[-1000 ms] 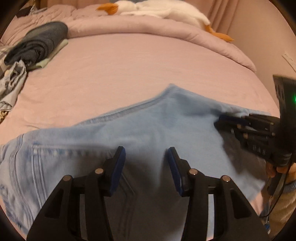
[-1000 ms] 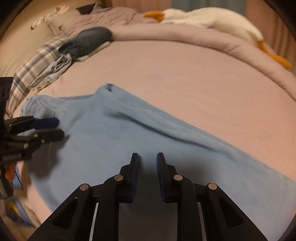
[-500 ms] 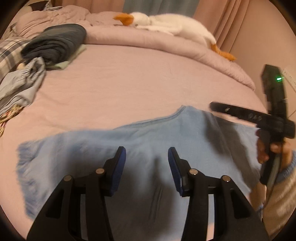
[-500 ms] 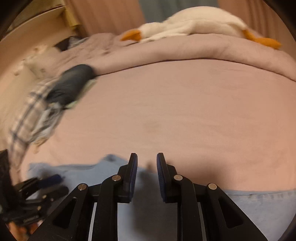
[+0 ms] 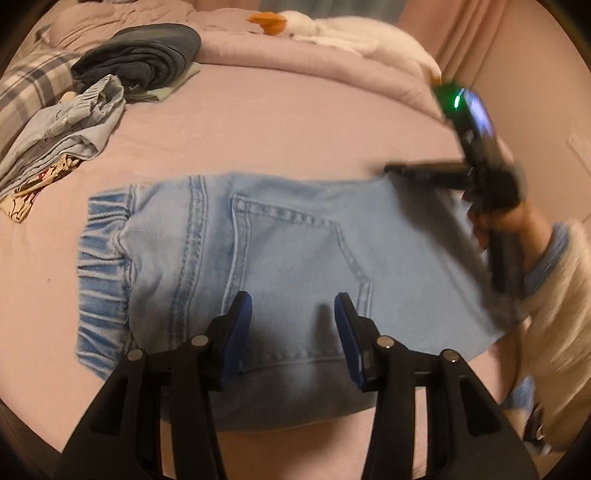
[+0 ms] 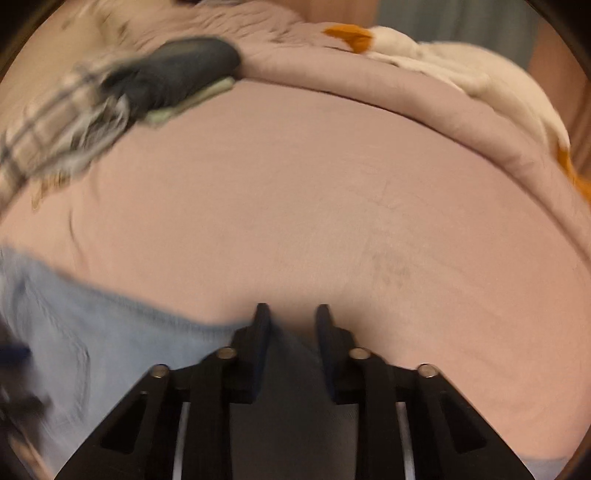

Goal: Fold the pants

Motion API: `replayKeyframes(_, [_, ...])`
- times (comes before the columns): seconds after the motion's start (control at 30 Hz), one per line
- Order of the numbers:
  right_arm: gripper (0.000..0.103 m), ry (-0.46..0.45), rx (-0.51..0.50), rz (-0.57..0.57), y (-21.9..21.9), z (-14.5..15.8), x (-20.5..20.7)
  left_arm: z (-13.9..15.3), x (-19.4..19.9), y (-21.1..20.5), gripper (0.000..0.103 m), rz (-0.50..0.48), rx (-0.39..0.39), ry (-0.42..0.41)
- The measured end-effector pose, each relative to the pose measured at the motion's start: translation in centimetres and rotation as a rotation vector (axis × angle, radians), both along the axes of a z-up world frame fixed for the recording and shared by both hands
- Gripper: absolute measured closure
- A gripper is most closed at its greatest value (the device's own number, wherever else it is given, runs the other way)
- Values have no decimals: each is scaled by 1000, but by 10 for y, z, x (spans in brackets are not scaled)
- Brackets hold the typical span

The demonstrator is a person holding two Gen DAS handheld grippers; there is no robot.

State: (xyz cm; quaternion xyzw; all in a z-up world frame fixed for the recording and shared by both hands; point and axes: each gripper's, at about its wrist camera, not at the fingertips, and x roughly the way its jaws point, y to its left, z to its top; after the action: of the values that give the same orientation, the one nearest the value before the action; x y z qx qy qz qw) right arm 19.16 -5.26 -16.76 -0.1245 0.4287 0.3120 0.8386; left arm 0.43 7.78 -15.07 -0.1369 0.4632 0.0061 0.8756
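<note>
The left tongs [image 5: 293, 310] stand wide open with nothing between their blue-padded fingers [image 5: 238, 332], hovering over the near edge of the jeans [image 5: 280, 258]. The jeans lie folded into a compact block on the pink bed sheet [image 5: 280, 122], back pocket facing up just beyond the left tongs' tips and the gathered elastic waistband off to their left.

To the right of the left tongs, at the far right corner of the jeans, the right tongs [image 5: 417, 172] reach in sideways, held in a hand [image 5: 495, 225]. From their own camera the right tongs [image 6: 291, 314] show a moderate gap between the fingers, and nothing is gripped there; the pale blue denim [image 6: 92, 332] lies blurred to their left, with bare sheet [image 6: 332, 192] ahead of the tips.

Farther off, ahead and left of the left tongs, sits a heap of crumpled light clothes [image 5: 62, 140], then a dark folded garment [image 5: 144, 55] behind it. At the far edge lies a rolled pink quilt [image 5: 332, 66] with a white stuffed goose [image 5: 332, 27] resting along it.
</note>
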Motion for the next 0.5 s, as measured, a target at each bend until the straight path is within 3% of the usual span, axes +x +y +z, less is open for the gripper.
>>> replayKeyframes(0.03, [102, 3, -35, -40, 1, -5, 5, 8, -4, 3, 58, 4, -11, -28])
replayKeyframes(0.07, [102, -2, -49, -66, -1, -7, 8, 19, -8, 7, 57, 11, -18, -66])
replayKeyframes(0.13, [102, -1, -8, -93, -7, -1, 5, 38, -21, 24, 55, 33, -50, -142])
replayKeyframes(0.17, [102, -26, 31, -102, -13, 7, -1, 45, -25, 33, 49, 55, -65, -165])
replayKeyframes(0.3, [100, -90, 104, -74, -25, 30, -16, 51, -37, 63, 44, 164, -46, -171])
replayKeyframes(0.33, [94, -72, 117, -72, -27, 31, -15, 48, -37, 67, 44, 179, -48, -158])
replayKeyframes(0.43, [57, 43, 159, -43, -26, 21, -5, 36, -33, 82, 45, 210, -85, -129])
replayKeyframes(0.5, [55, 84, 160, -43, -24, 15, -2, 27, -31, 88, 46, 239, -109, -106])
